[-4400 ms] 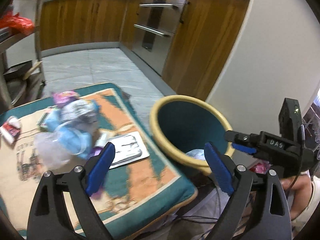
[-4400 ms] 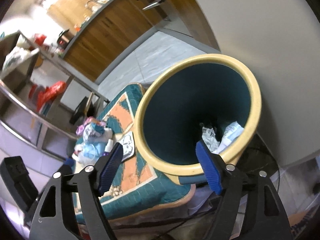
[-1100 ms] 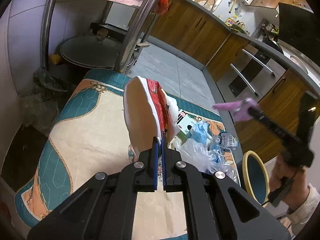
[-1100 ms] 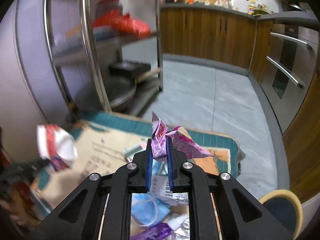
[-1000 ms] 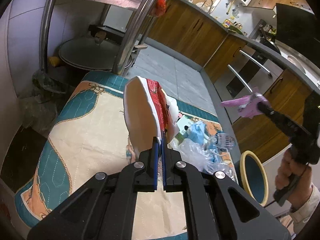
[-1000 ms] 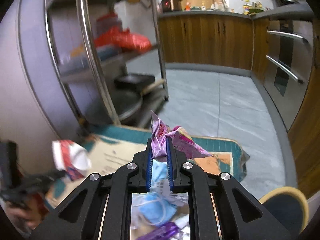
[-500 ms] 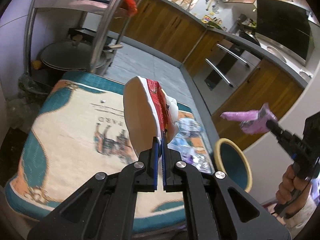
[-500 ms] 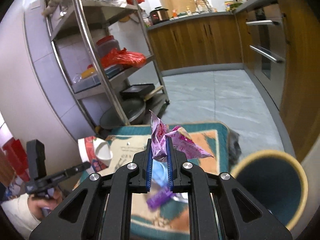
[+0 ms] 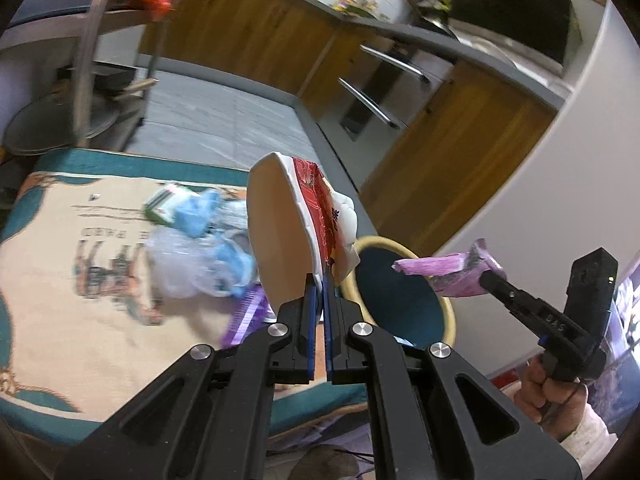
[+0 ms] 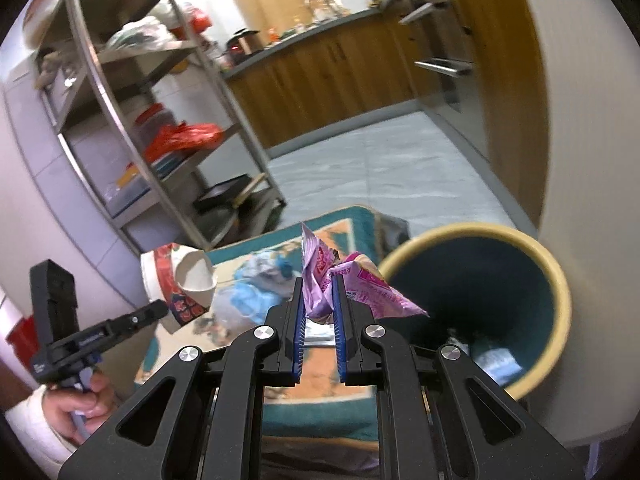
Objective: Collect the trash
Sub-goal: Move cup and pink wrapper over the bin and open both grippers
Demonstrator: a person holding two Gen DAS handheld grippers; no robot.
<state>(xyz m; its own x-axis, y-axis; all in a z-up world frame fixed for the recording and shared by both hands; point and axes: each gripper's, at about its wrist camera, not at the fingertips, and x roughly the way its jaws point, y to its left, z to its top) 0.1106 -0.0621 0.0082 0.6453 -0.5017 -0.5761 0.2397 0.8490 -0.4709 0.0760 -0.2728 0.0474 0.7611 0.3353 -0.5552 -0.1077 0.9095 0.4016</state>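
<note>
A crushed paper cup (image 9: 296,224) is being pinched by its rim in the closed left gripper (image 9: 319,280), held above the mat (image 9: 80,280) just beside the bin (image 9: 404,304). A pink wrapper (image 10: 340,284) is being clamped in the closed right gripper (image 10: 318,284), near the bin's rim, while a pile of plastic and blue litter (image 9: 200,240) is lying on the mat.

A: Surface? 
B: Quilted mat (image 9: 100,344), beige centre with teal border, a horse print and reversed lettering on it.

A: Directly on the mat? 
B: A trash pile (image 9: 200,248) towards its far right corner: clear plastic bag (image 9: 180,268), blue crumpled pieces, a small green-and-white box (image 9: 162,206) at the pile's far edge, a purple wrapper (image 9: 246,314) at its near edge.
</note>
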